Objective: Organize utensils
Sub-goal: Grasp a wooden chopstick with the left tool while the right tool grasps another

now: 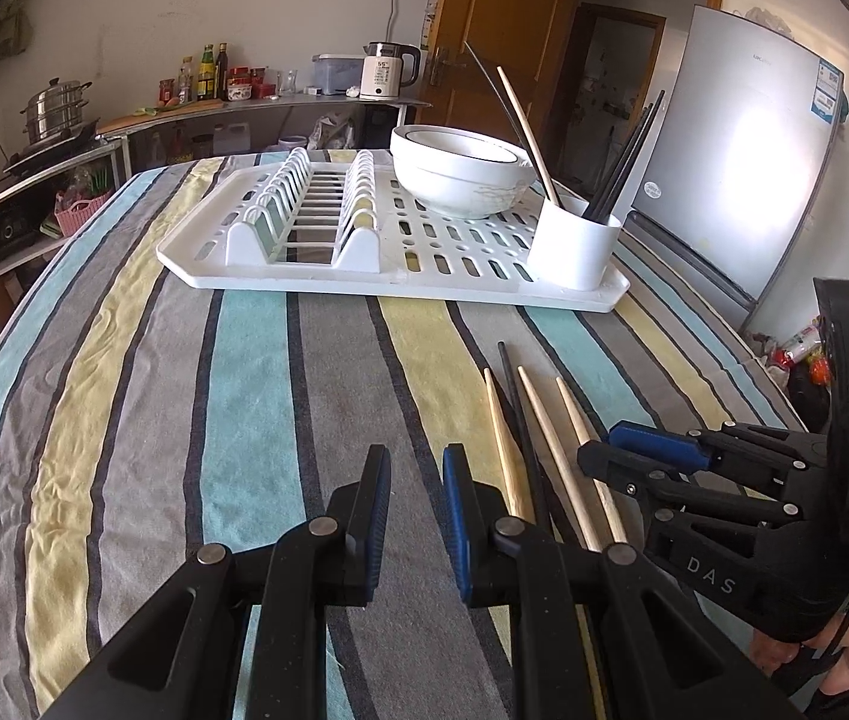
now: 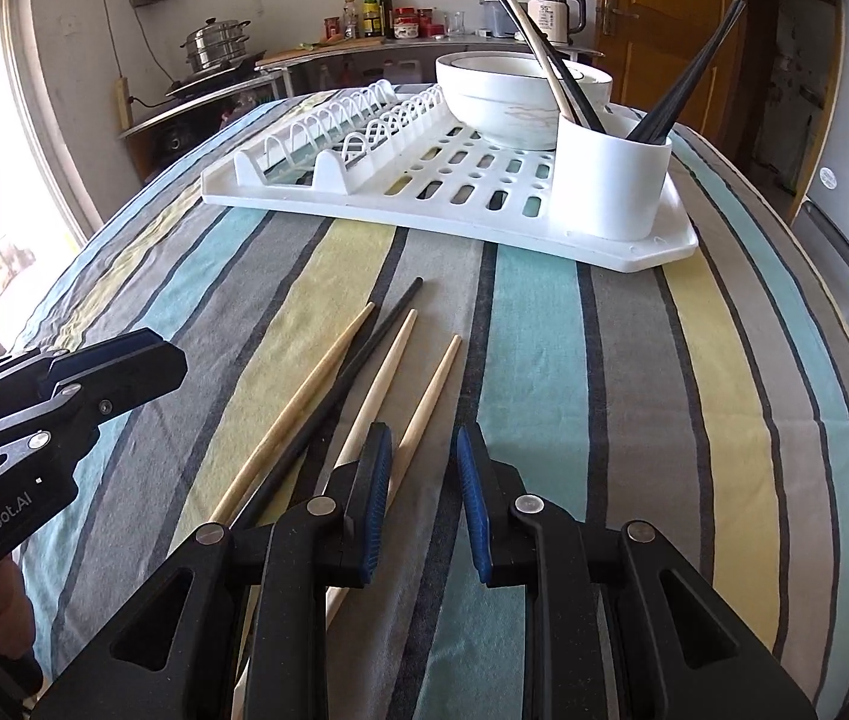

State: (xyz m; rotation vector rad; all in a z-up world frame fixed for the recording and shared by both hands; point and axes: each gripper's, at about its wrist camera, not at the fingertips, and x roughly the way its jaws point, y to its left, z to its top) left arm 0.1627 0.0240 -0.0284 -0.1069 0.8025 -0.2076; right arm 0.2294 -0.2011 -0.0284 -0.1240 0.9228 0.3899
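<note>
Three wooden chopsticks (image 2: 385,372) and one black chopstick (image 2: 358,354) lie side by side on the striped tablecloth; they also show in the left wrist view (image 1: 535,420). A white utensil cup (image 2: 610,180) on the white dish rack (image 2: 400,204) holds several black chopsticks and one wooden one. My right gripper (image 2: 423,450) is open and empty, low over the near ends of the loose chopsticks. My left gripper (image 1: 416,468) is open and empty, just left of the chopsticks. Each gripper shows in the other's view, the right (image 1: 640,450) and the left (image 2: 148,366).
Stacked white bowls (image 1: 460,171) sit on the rack behind the cup. The rack's plate slots (image 1: 304,204) stand at its left. A fridge (image 1: 742,168) stands to the right of the table. A counter with a kettle (image 1: 385,69), bottles and a steamer pot runs along the back wall.
</note>
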